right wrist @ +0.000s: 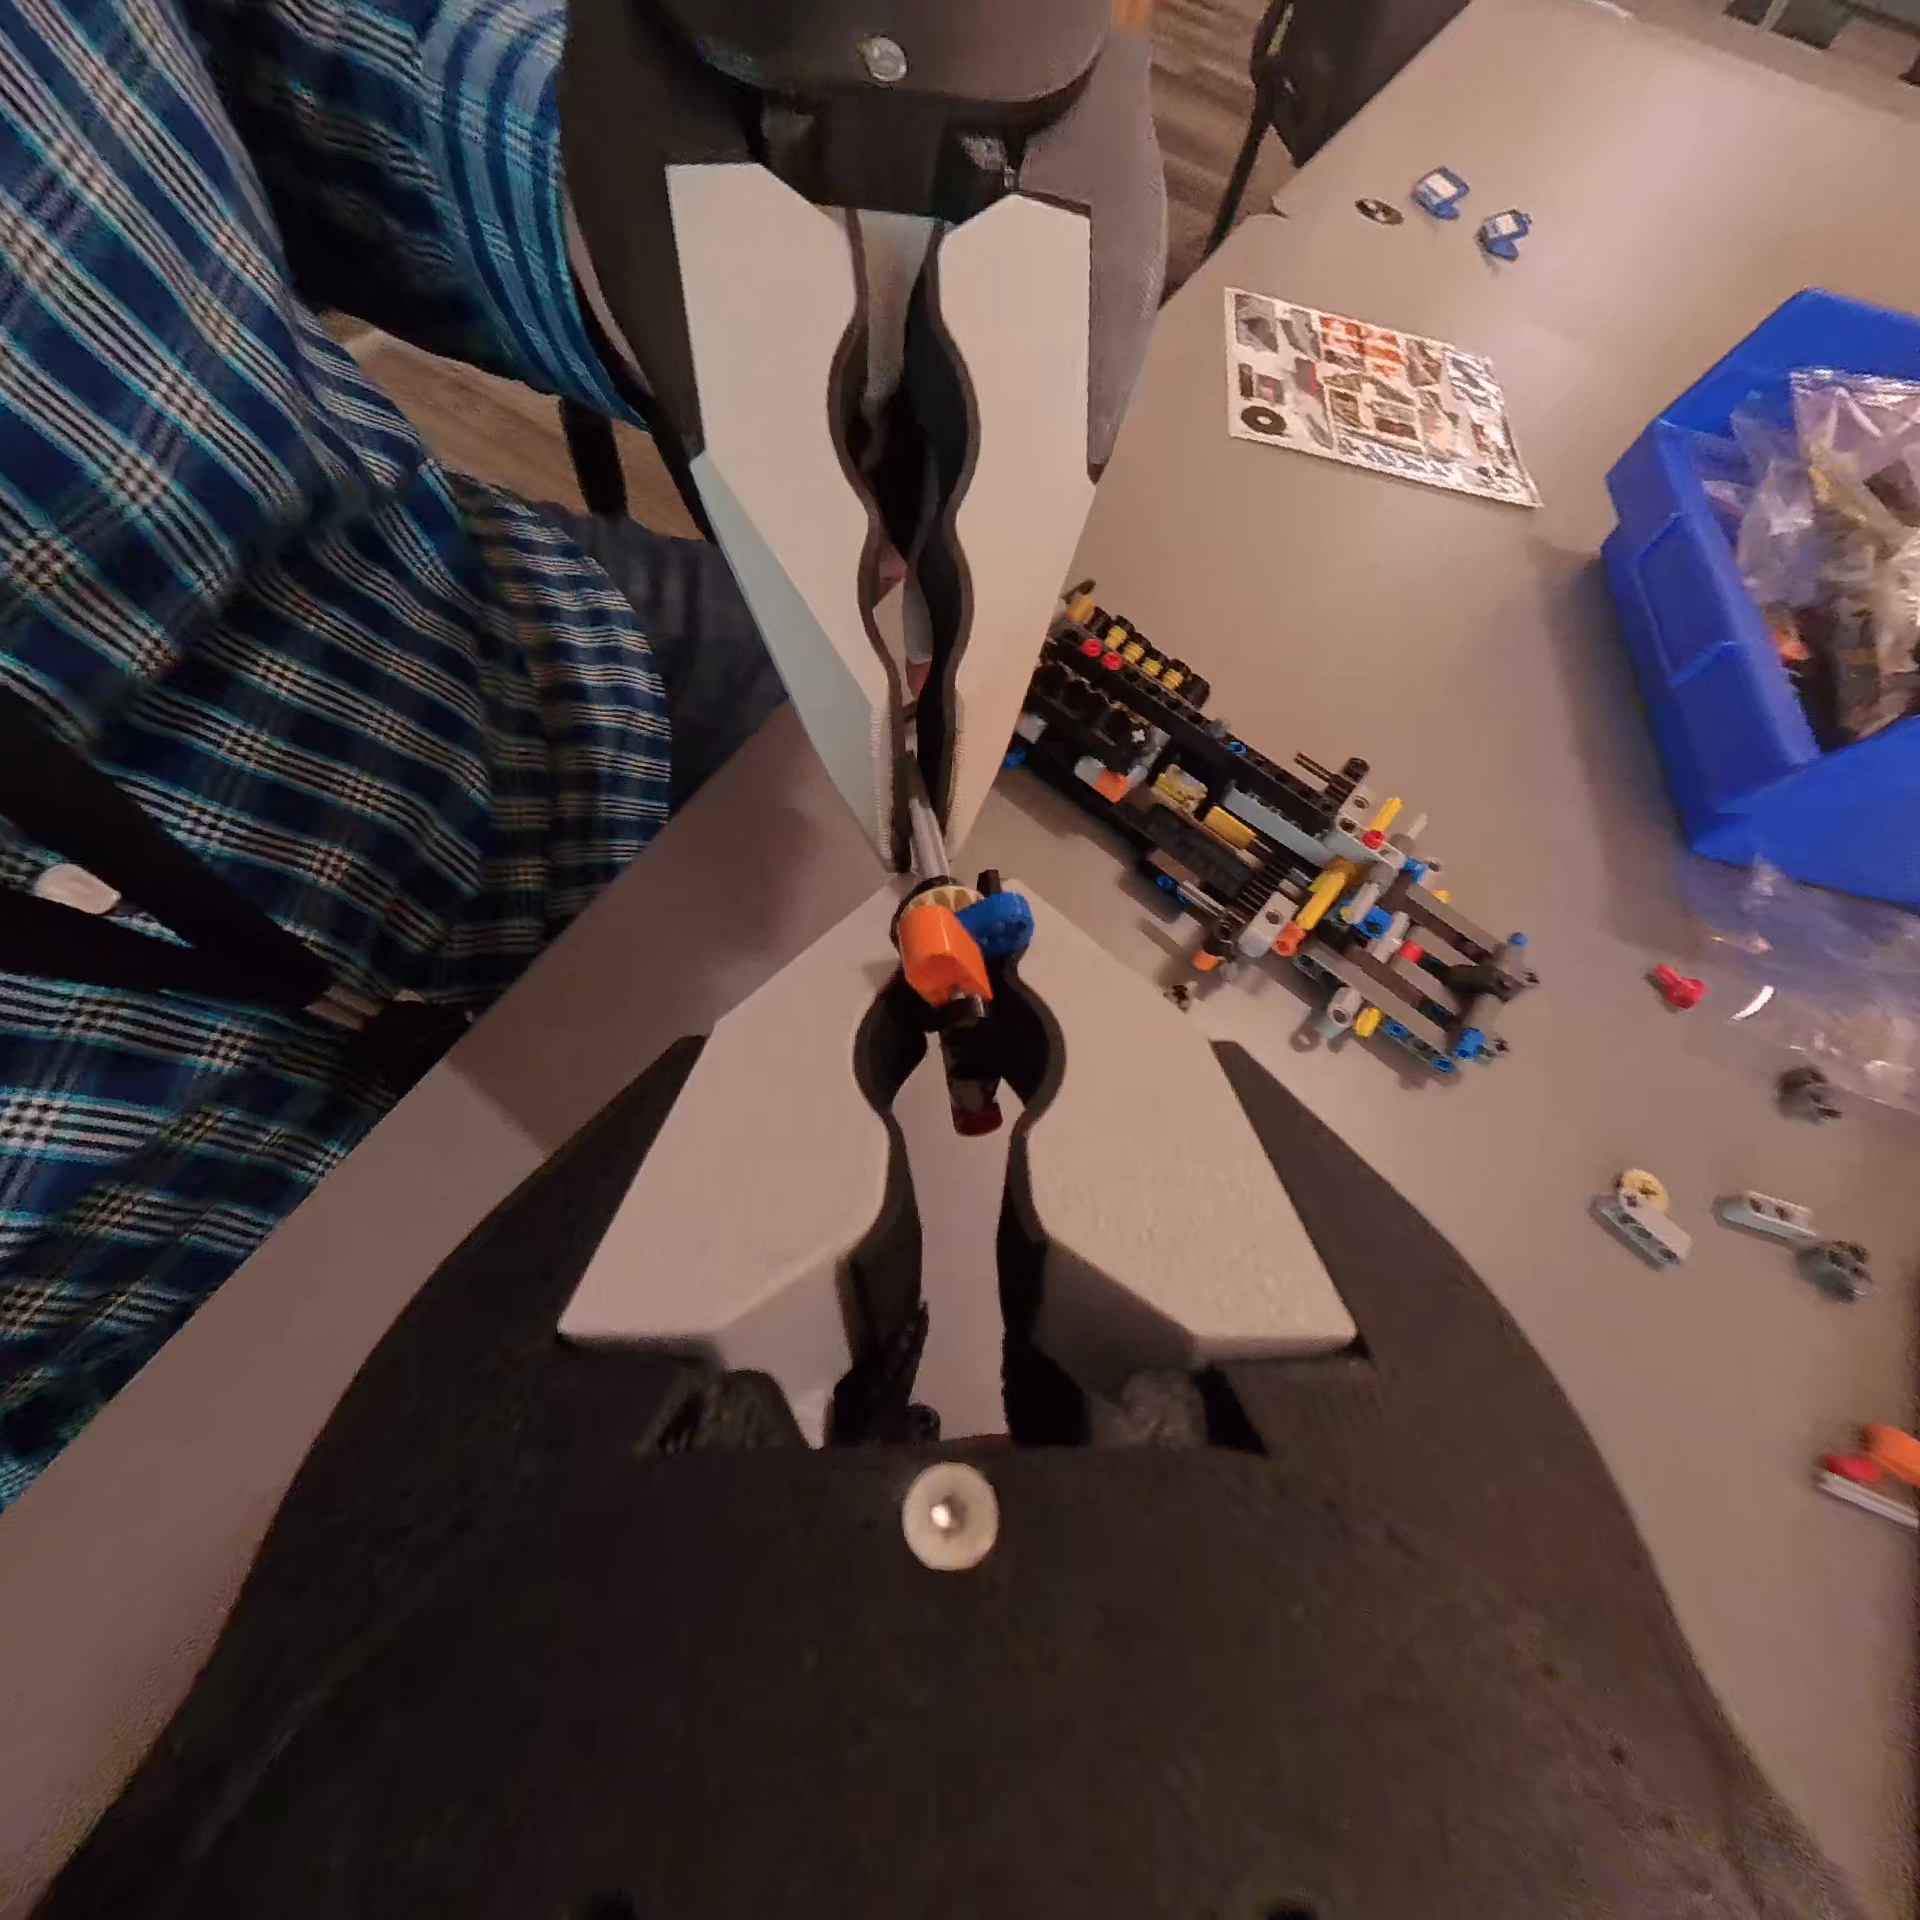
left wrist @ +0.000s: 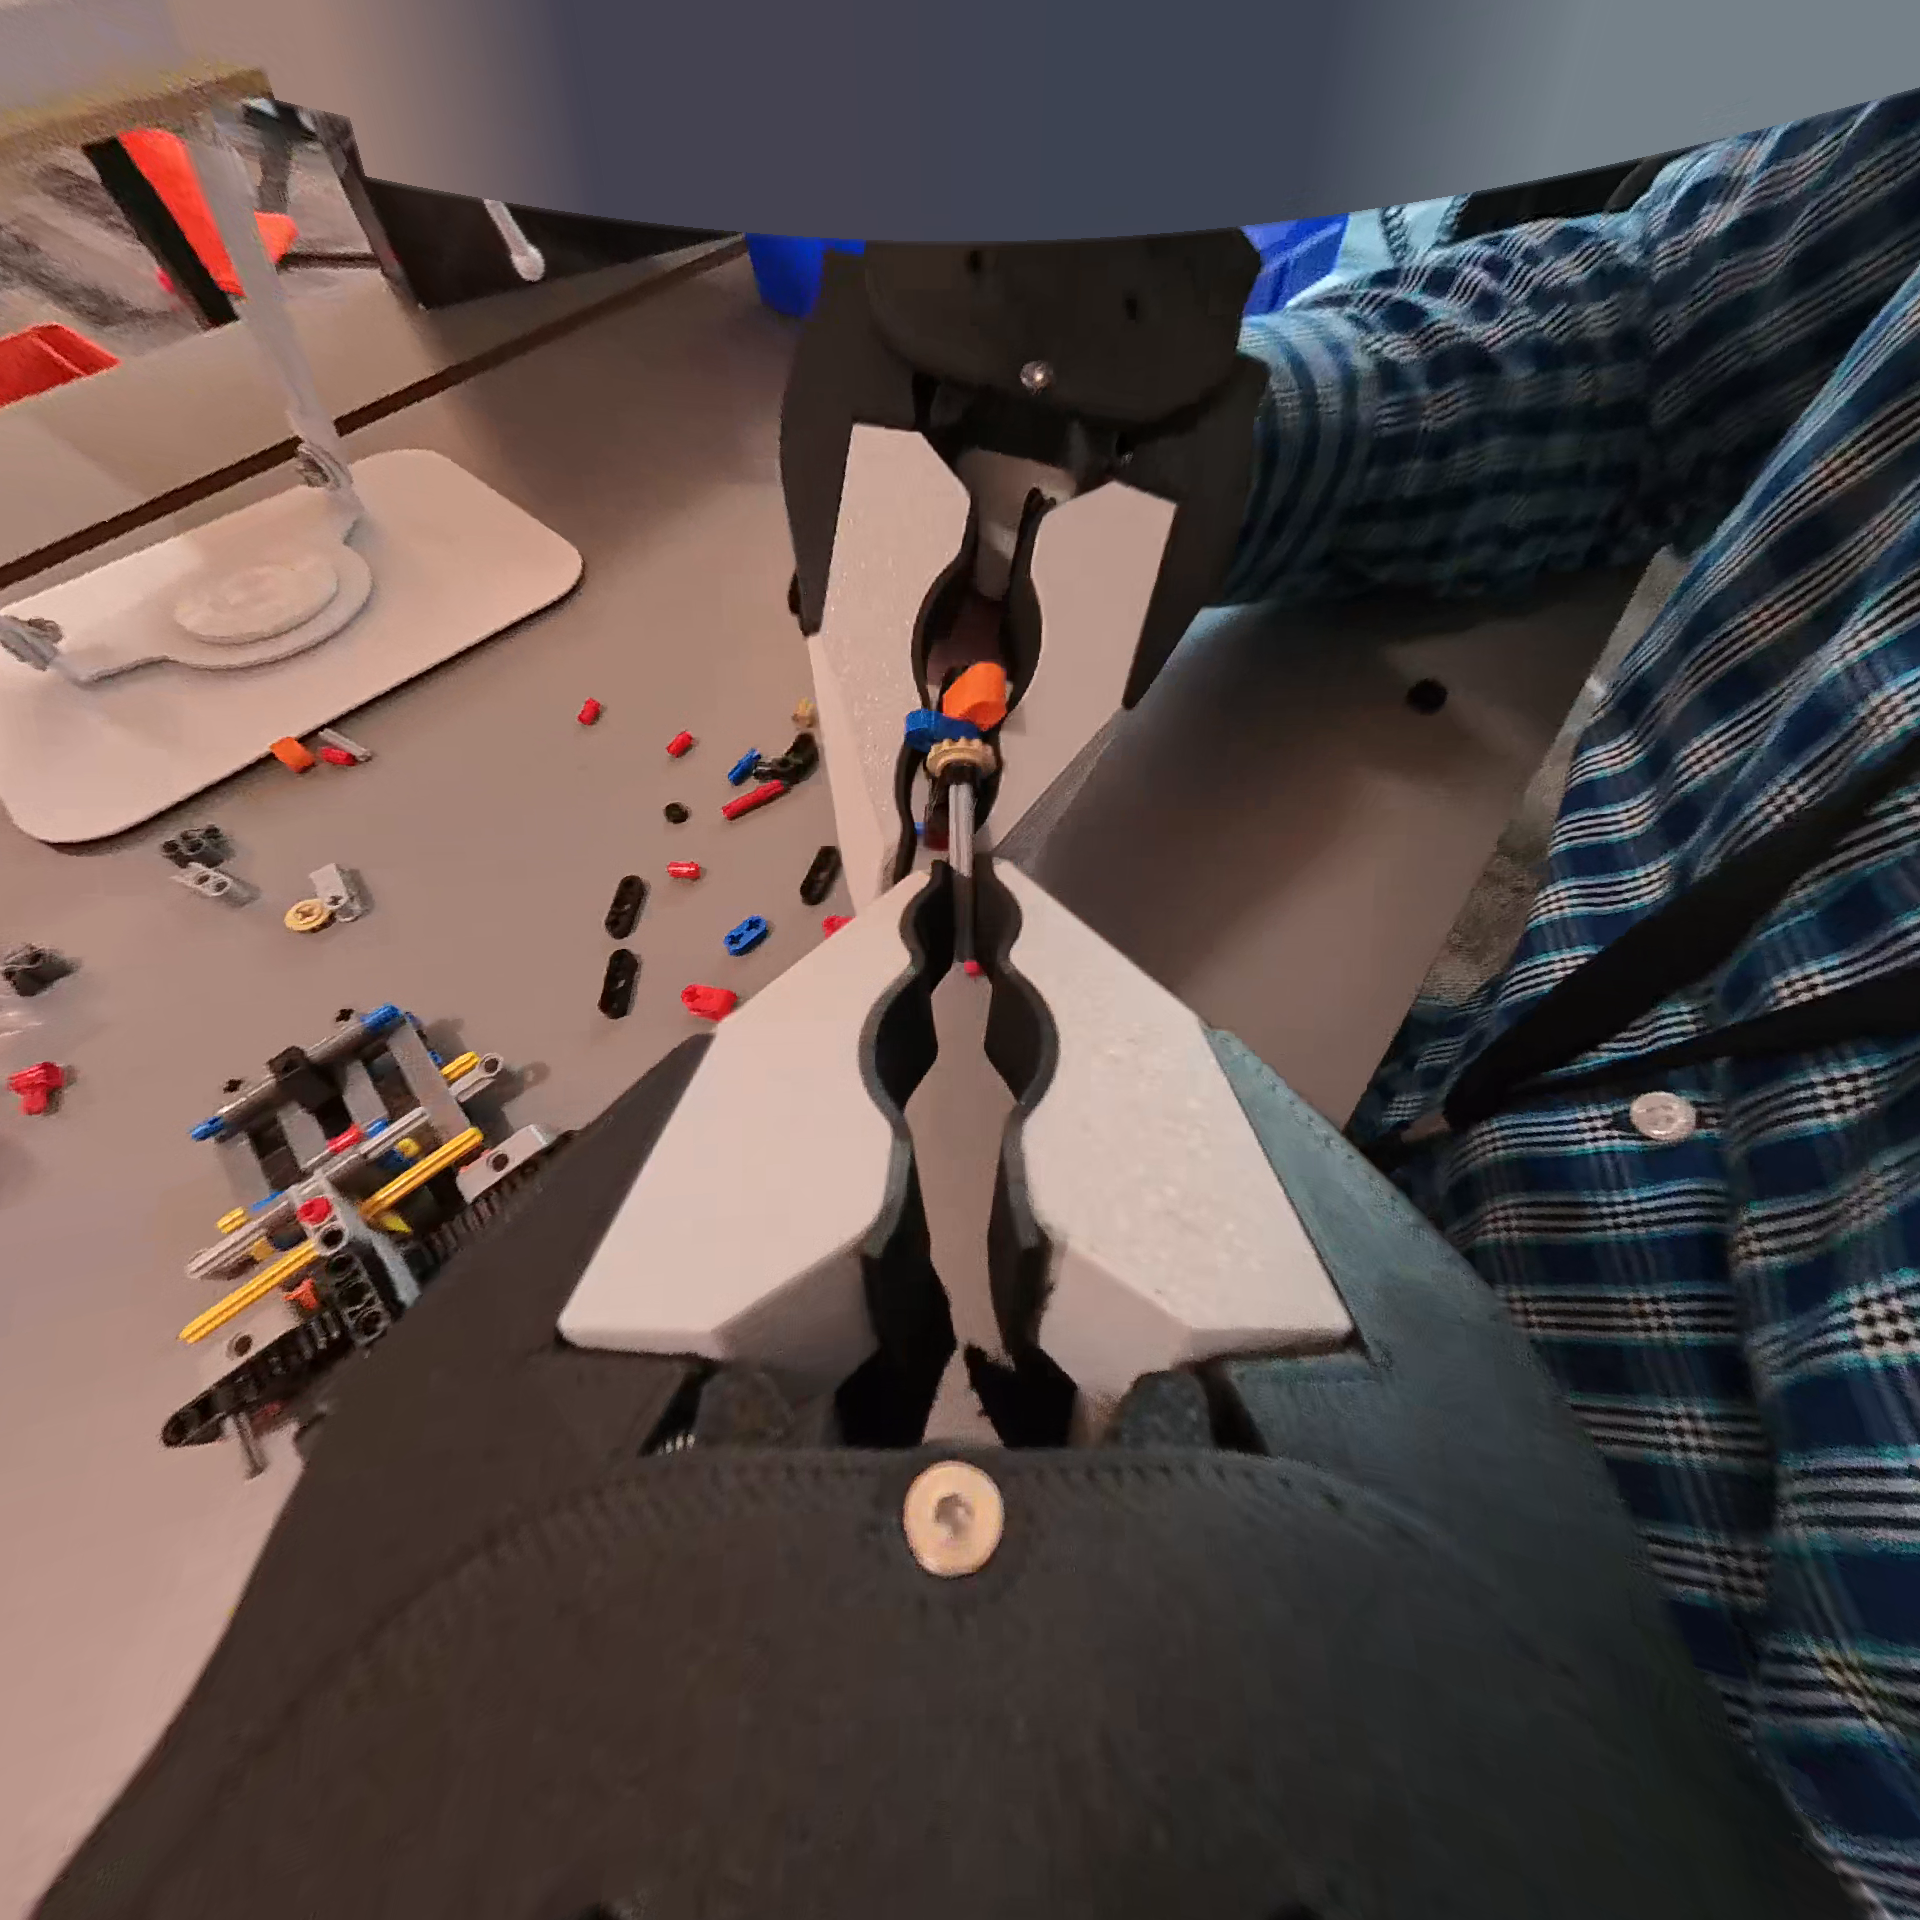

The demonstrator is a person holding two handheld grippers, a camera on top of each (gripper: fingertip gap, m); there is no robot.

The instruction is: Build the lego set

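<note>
My left gripper and right gripper meet tip to tip above the table's near edge. The left gripper is shut on a thin grey axle that points forward out of its tips. The right gripper is shut on a small assembly of orange, blue and tan parts on a black piece with a dark red end. The axle reaches into the tan part of the small assembly. The left gripper comes in from above in the right wrist view. A partly built black, grey and yellow model lies on the grey table.
Several loose small pieces are scattered beside the model. A white stand base sits at the far left. A blue bin with bagged parts and a sticker sheet lie to the right. A person's plaid shirt is close behind the grippers. Less than 4 cm separates the two grippers' tips.
</note>
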